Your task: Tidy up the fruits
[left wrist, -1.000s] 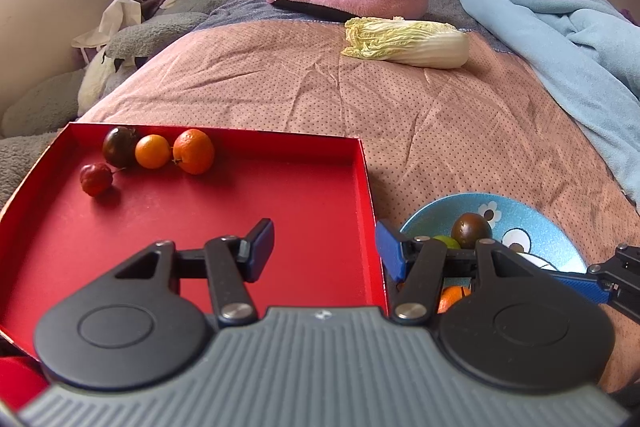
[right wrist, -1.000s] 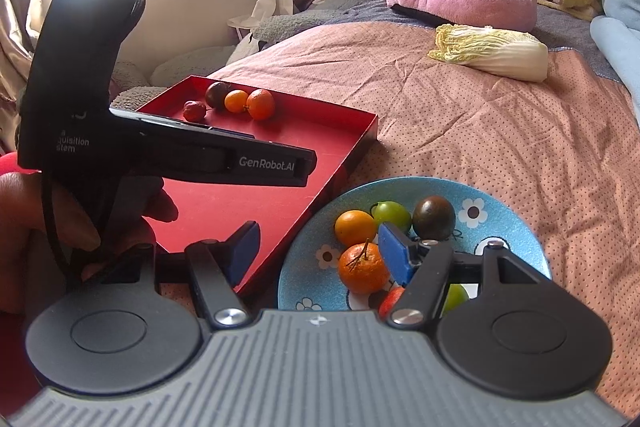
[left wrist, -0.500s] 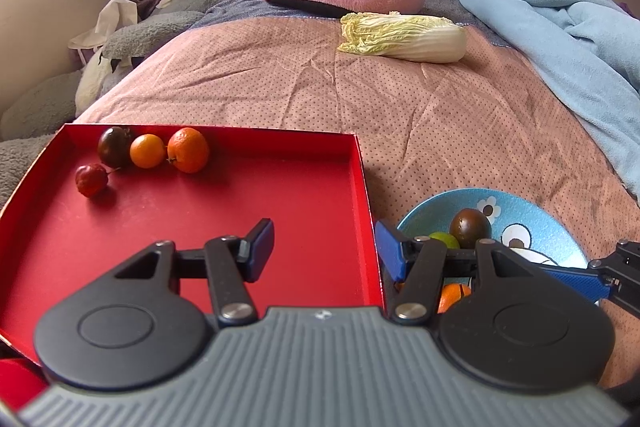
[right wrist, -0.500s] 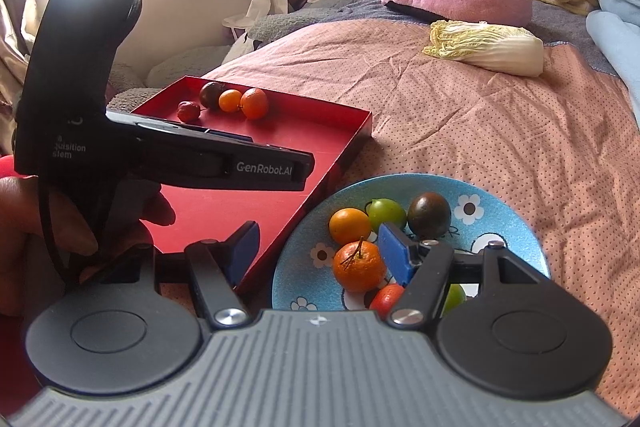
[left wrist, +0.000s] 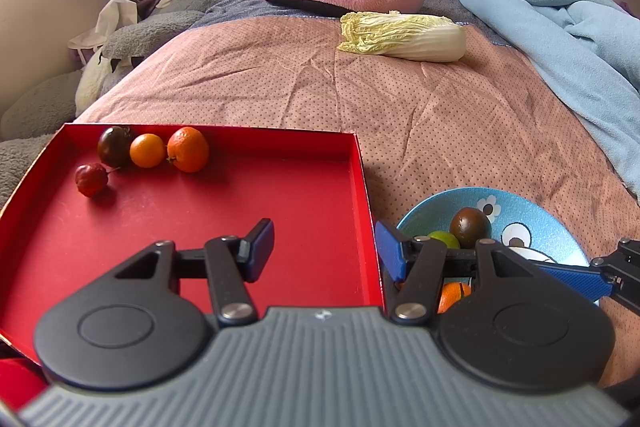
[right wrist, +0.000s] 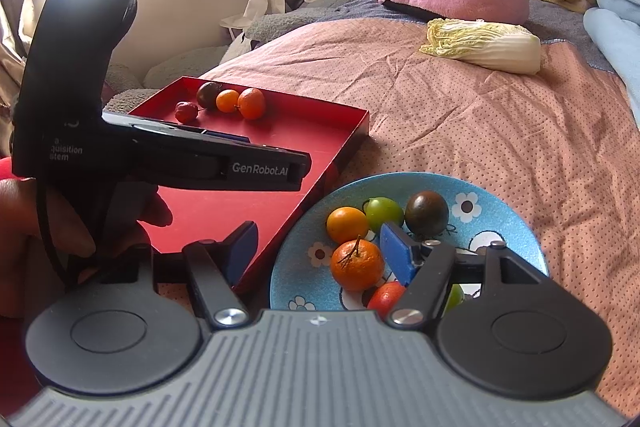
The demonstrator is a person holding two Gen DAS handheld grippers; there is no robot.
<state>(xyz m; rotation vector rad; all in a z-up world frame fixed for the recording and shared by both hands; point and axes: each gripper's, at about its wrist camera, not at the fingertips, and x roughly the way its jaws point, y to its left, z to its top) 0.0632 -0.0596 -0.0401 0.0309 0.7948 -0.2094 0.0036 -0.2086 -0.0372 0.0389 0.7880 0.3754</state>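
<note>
So the fruit is split between two spots on the bed right now. The red tray (left wrist: 280, 195) has four pieces bunched up in its far left corner: a dark purplish tomato (left wrist: 114, 145), a small smooth orange (left wrist: 147, 150) and a bumpier mandarin (left wrist: 188, 149) lined up in a row touching each other, plus a little red fruit (left wrist: 91, 179) with a stem sitting just in front of them. Just to the right of the tray is a blue cartoon plate (right wrist: 500, 211) with the rest: a stemmed mandarin (right wrist: 357, 265), a smooth orange one (right wrist: 346, 224), a green one (right wrist: 384, 213), another dark tomato (right wrist: 426, 213), and a red one (right wrist: 387, 297) half hidden behind the gripper, with something greenish beside it I can't make out. The left gripper (left wrist: 324, 249) is hanging low over the near right part of the tray, fingers spread wide with nothing between them, its right finger out past the tray's edge. The right gripper (right wrist: 316, 251) is over the near left side of the plate, also released and empty, with its right fingertip just beside the stemmed mandarin. A napa cabbage (left wrist: 404, 37) lies further up the bedspread.
</note>
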